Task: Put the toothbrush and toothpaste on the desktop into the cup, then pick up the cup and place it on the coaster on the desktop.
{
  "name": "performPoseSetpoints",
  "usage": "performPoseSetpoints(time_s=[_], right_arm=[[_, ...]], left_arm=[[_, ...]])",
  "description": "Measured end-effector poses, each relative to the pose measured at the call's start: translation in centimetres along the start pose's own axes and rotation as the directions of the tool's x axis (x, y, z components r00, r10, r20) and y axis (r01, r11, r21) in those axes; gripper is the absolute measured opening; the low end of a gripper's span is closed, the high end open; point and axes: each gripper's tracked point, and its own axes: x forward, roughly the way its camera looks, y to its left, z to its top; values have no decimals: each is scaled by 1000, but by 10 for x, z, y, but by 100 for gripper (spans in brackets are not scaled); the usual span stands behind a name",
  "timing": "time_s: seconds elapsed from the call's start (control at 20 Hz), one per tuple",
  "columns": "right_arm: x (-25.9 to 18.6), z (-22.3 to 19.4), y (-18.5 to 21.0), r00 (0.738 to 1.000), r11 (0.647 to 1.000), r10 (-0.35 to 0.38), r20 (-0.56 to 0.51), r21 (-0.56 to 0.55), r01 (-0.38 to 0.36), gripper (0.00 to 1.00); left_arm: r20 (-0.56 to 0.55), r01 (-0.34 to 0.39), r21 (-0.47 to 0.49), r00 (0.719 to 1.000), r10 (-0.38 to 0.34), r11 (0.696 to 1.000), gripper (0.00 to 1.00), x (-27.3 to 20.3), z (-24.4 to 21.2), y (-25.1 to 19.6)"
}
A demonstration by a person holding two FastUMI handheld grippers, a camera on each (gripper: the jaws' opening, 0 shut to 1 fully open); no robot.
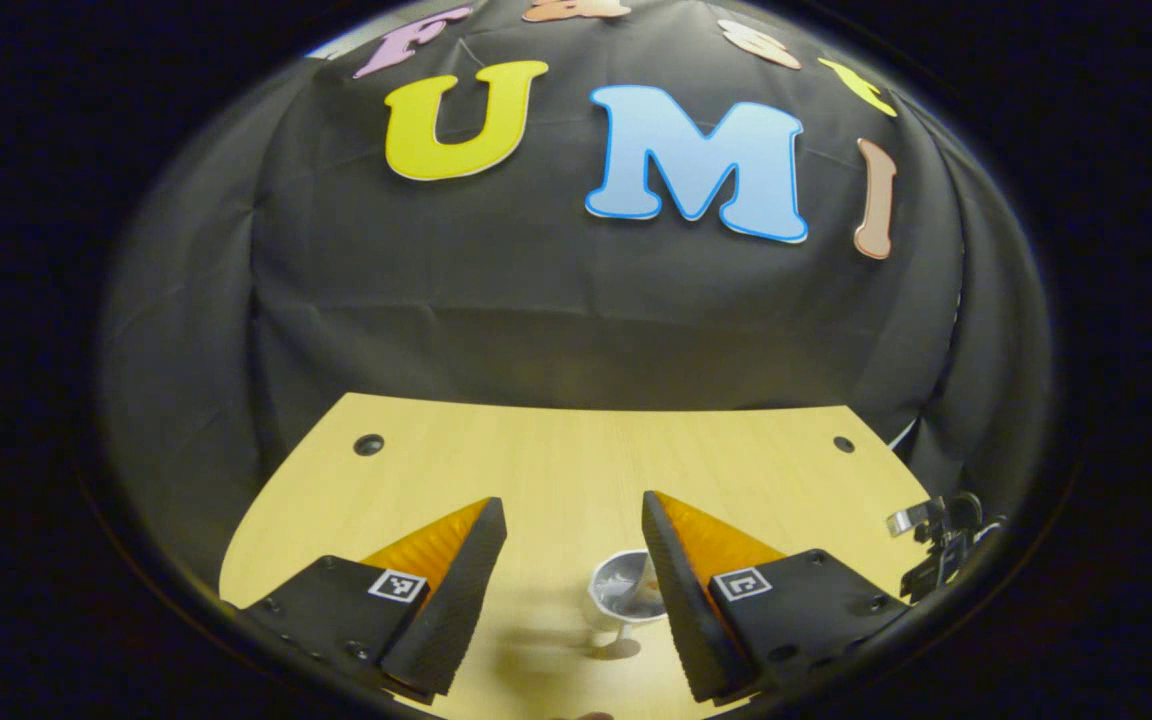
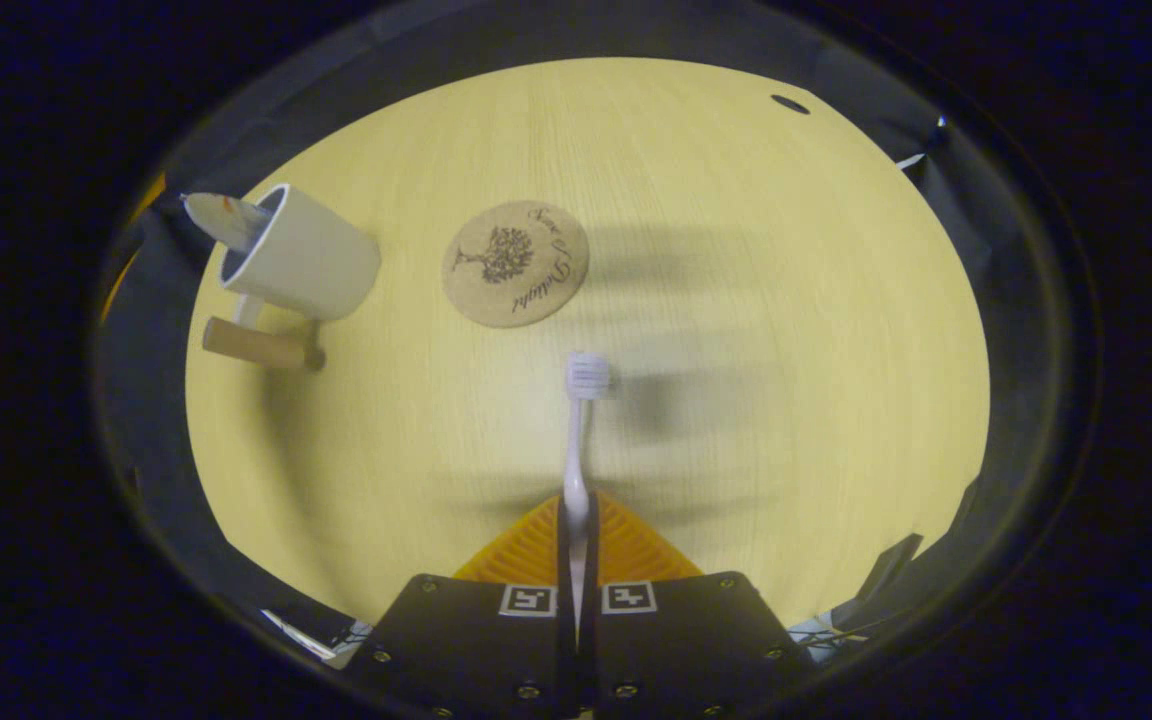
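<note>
Left gripper view: our left gripper (image 1: 574, 560) hangs open over the desk (image 1: 556, 450), jaws wide apart; the cup (image 1: 624, 590) sits below, between the fingers, partly hidden by the right finger, contents hard to read.

Right gripper view: right gripper (image 2: 576, 520) is clamped on the toothbrush (image 2: 578, 440), long axis pointing away, bristles far. Cup (image 2: 311, 262) lies far left with the toothpaste (image 2: 221, 218) already in; coaster (image 2: 515, 263) just right of it. Brush handle end hidden between the fingers.

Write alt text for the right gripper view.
The right hand-held gripper is shut on a white plastic toothbrush, bristles forward, above a pale wooden desktop. Ahead lie a round cork coaster and a white mug holding a toothpaste tube.
</note>
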Motion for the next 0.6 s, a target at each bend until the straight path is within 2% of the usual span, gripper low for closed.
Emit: performPoseSetpoints(time_s=[0.05, 0.1, 0.2, 0.3, 0.35, 0.5, 0.55, 0.6], right_arm=[[-6, 10, 5, 1000, 1000, 6, 26, -8, -6, 2], [-16, 22, 11, 998, 1000, 14, 54, -18, -13, 2], [-29, 47, 27, 992, 999, 37, 119, -34, -33, 2], [-42, 72, 48, 979, 997, 76, 188, -38, -70, 2], [-50, 86, 61, 970, 995, 99, 223, -40, -93, 2], [-78, 130, 90, 928, 986, 165, 333, -59, -154, 2], [-89, 139, 88, 911, 984, 179, 371, -70, -165, 2], [-98, 157, 91, 894, 983, 185, 407, -83, -166, 2]], left_arm=[[3, -12, 0, 1000, 12, 1000, 84, -6, 2, 4], [2, -24, -2, 1000, 24, 1000, 94, -9, 2, 13], [-2, -49, -9, 999, 49, 999, 89, -20, -2, 30], [-9, -77, -16, 997, 77, 997, 91, -32, -8, 48], [-15, -89, -22, 996, 89, 996, 94, -38, -11, 57], [-27, -142, -45, 990, 141, 989, 84, -59, -19, 91], [-33, -161, -52, 987, 160, 986, 89, -66, -22, 102], [-39, -180, -57, 983, 177, 982, 89, -72, -26, 114]])
